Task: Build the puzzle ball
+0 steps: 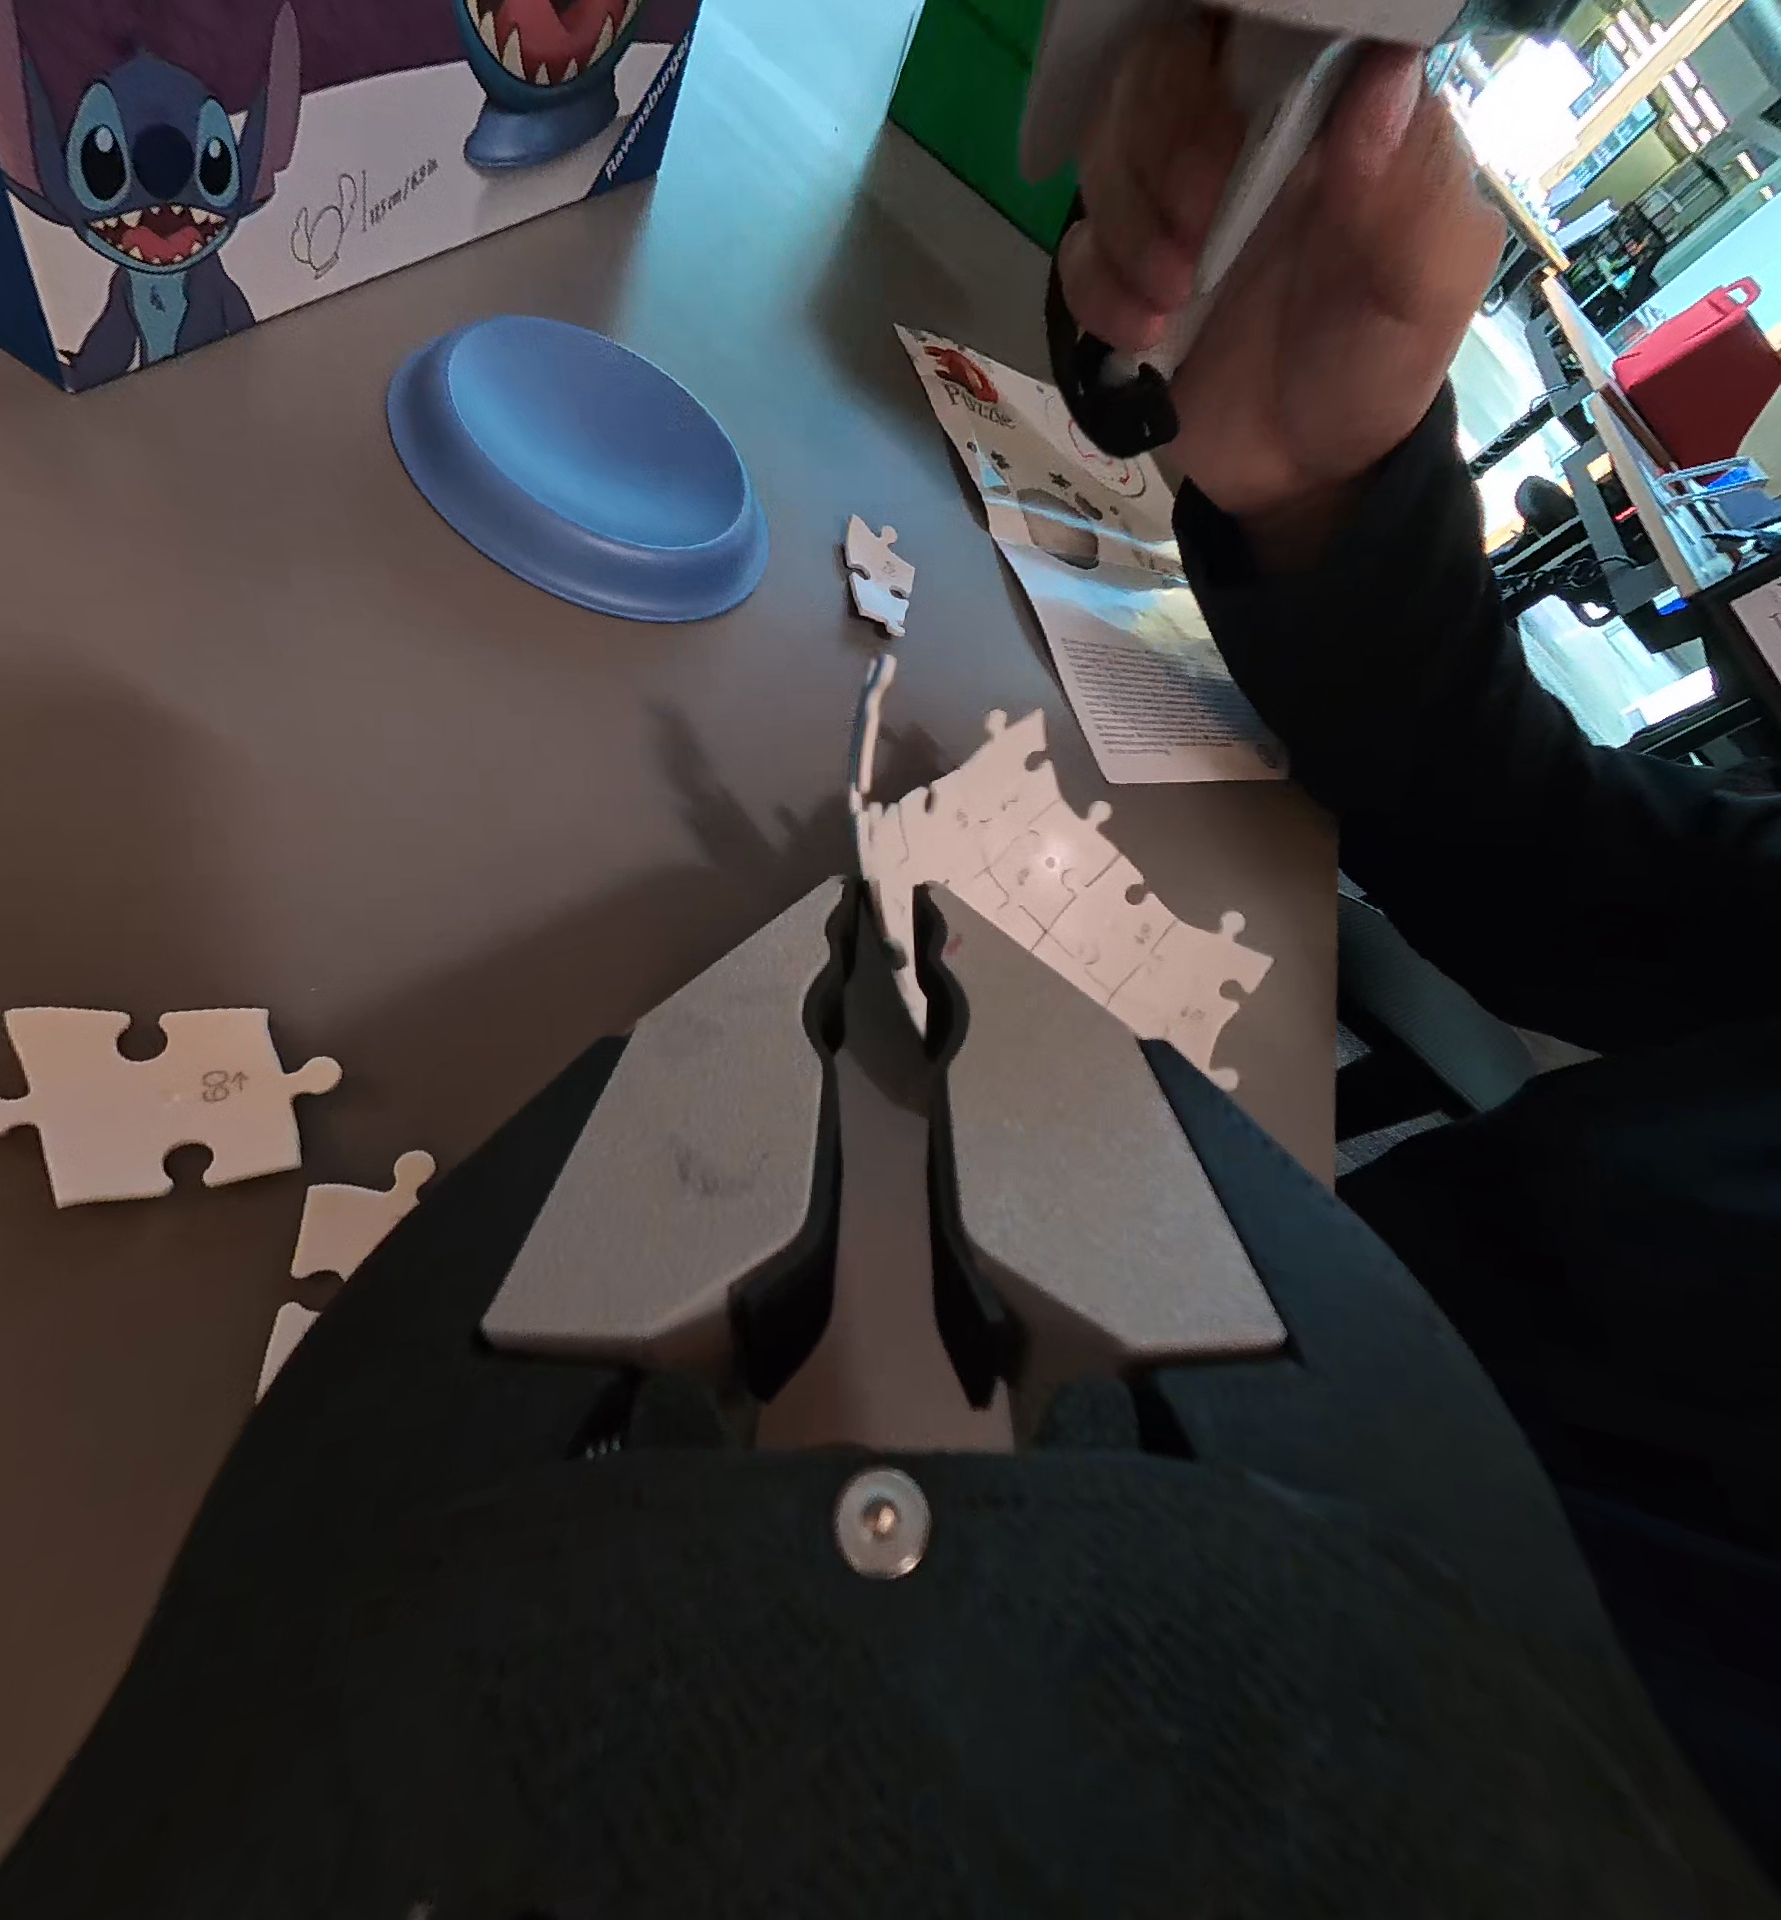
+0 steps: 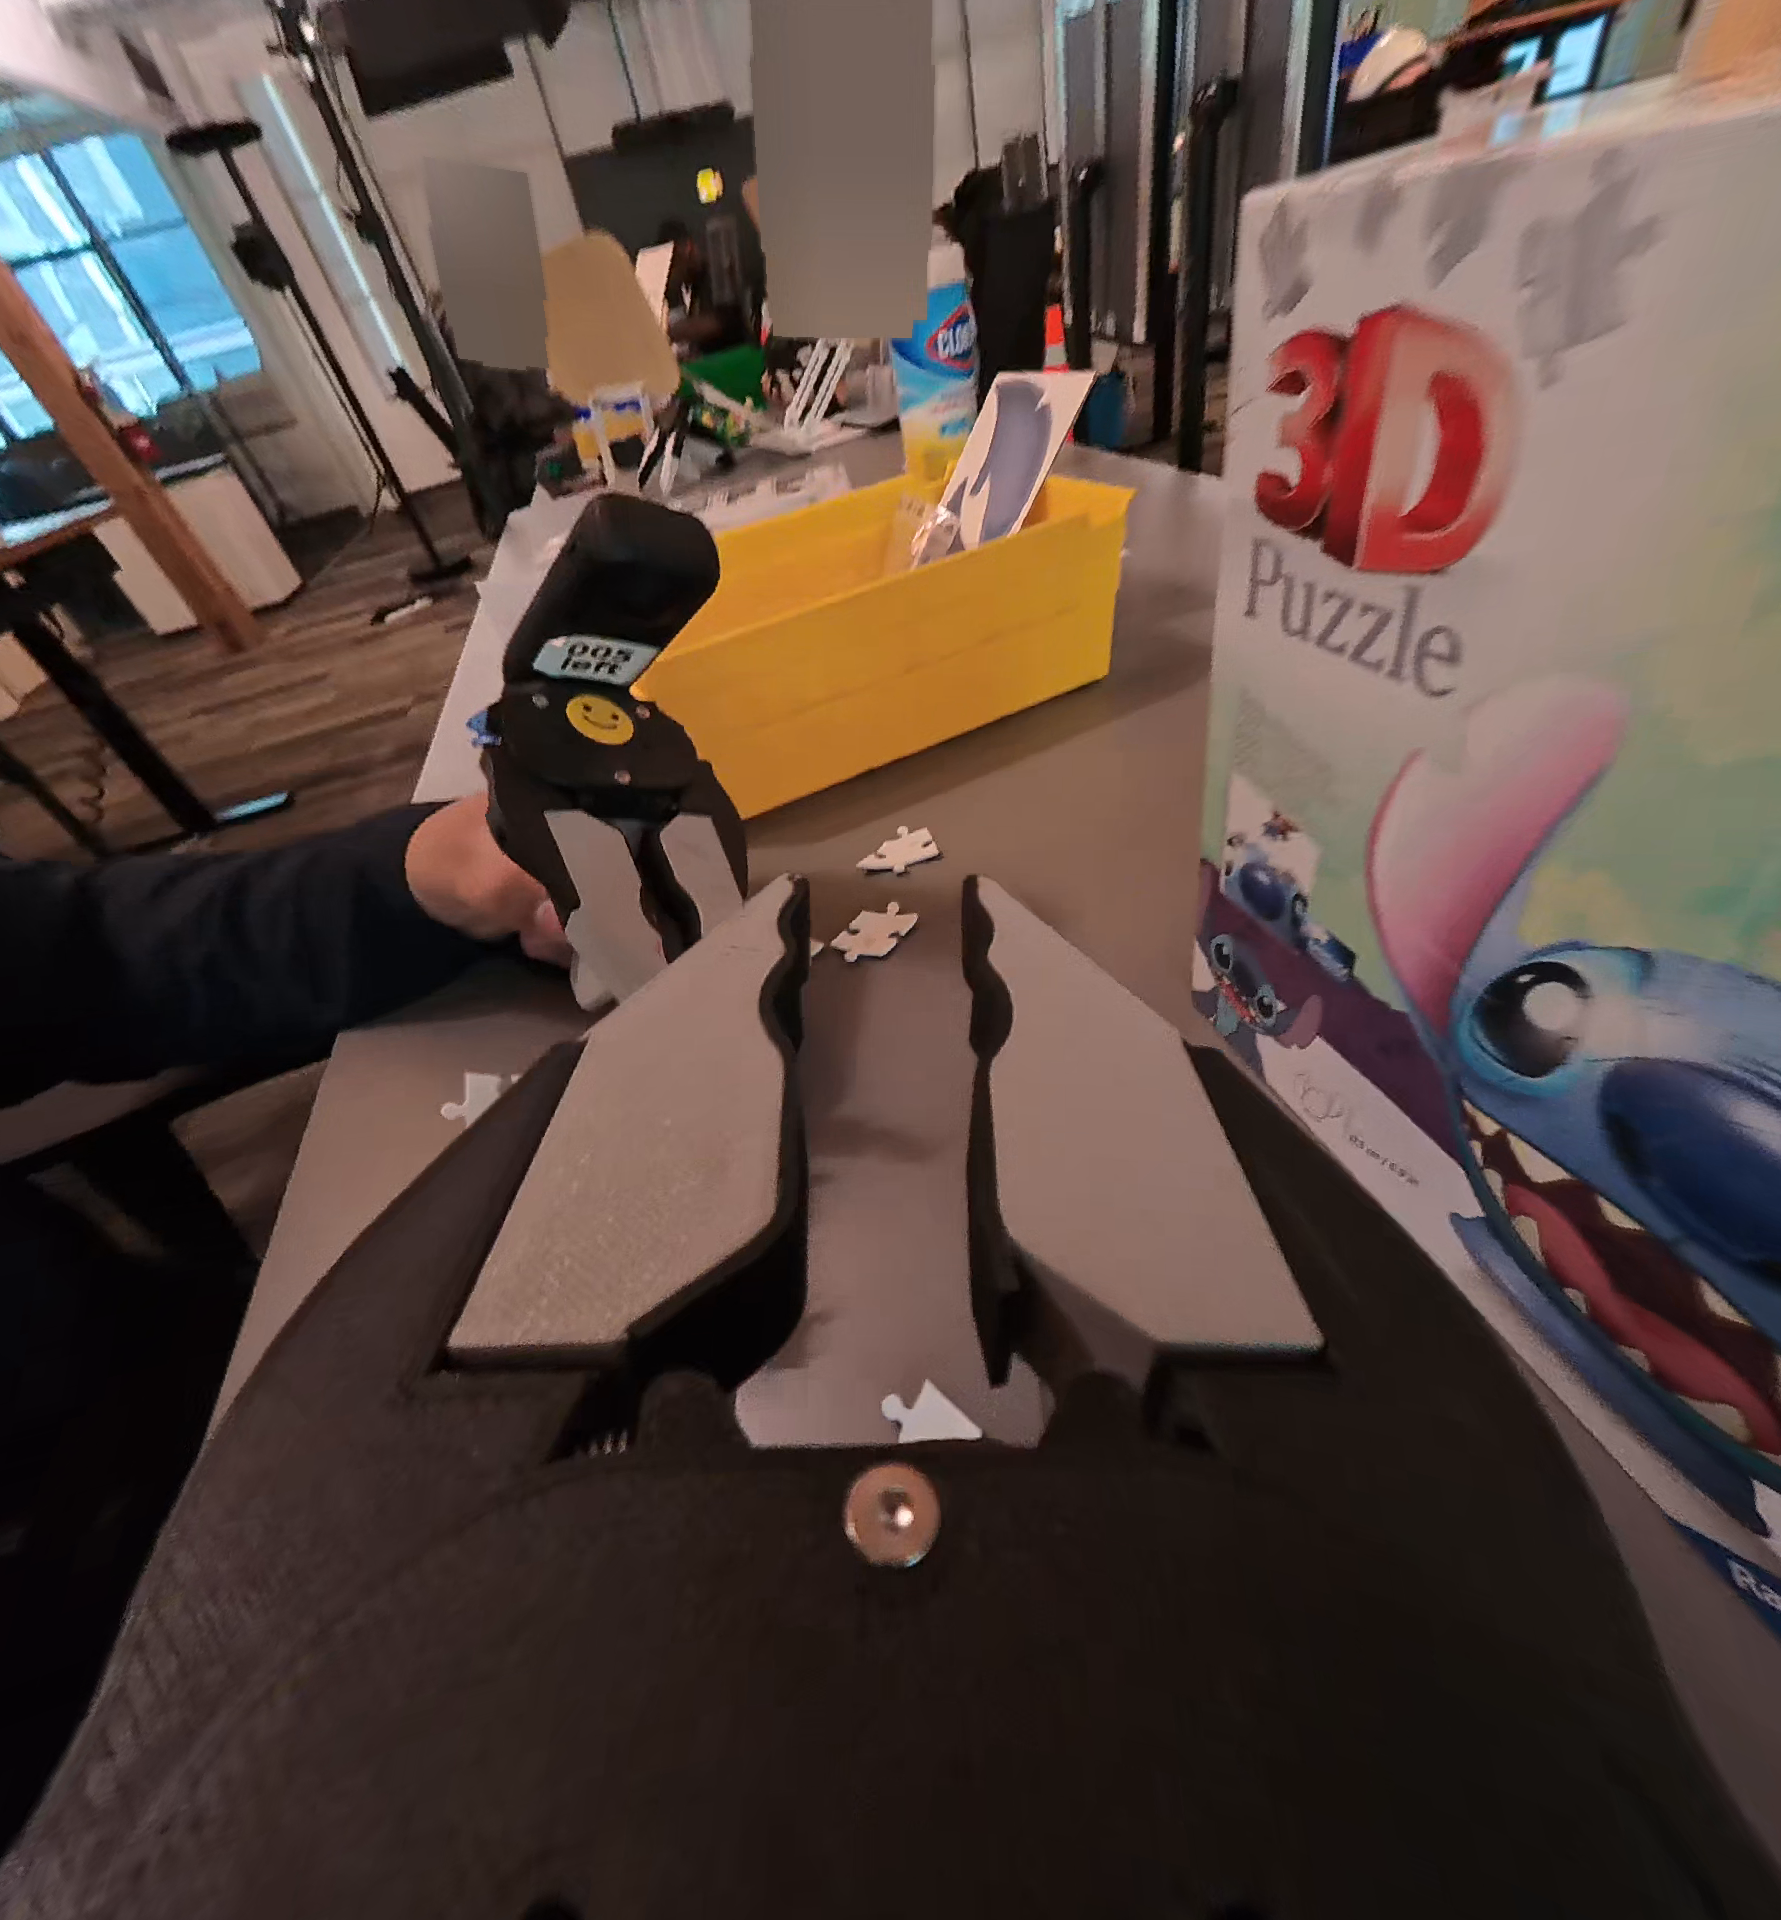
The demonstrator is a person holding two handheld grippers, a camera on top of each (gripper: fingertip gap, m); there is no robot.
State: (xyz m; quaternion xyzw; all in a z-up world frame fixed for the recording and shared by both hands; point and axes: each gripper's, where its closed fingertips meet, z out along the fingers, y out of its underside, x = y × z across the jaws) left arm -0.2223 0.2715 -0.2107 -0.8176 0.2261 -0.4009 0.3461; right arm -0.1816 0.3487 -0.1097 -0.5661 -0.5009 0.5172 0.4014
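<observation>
My left gripper [image 1: 888, 902] is shut on the near end of a curved strip of joined white puzzle pieces [image 1: 1073, 894], blank side up. The strip is tilted, its far end reaching right over the grey table [image 1: 242, 779]. A blue round stand [image 1: 574, 468] lies beyond it. Loose white pieces lie at the left [image 1: 148, 1101] and behind the strip [image 1: 881, 571]. My right gripper [image 2: 886, 914] is open and empty above the table, with two loose pieces [image 2: 873, 930] past its tips. The left gripper [image 2: 647, 935] shows to its left there.
The puzzle box [image 1: 190, 156] stands at the back left, and close on the right in the right wrist view [image 2: 1488, 727]. An instruction leaflet [image 1: 1104, 623] lies right of the stand. A yellow bin [image 2: 917, 623] sits farther back. A hand [image 1: 1312, 291] holds the right gripper's handle overhead. Left tips to right tips: about 15 centimetres.
</observation>
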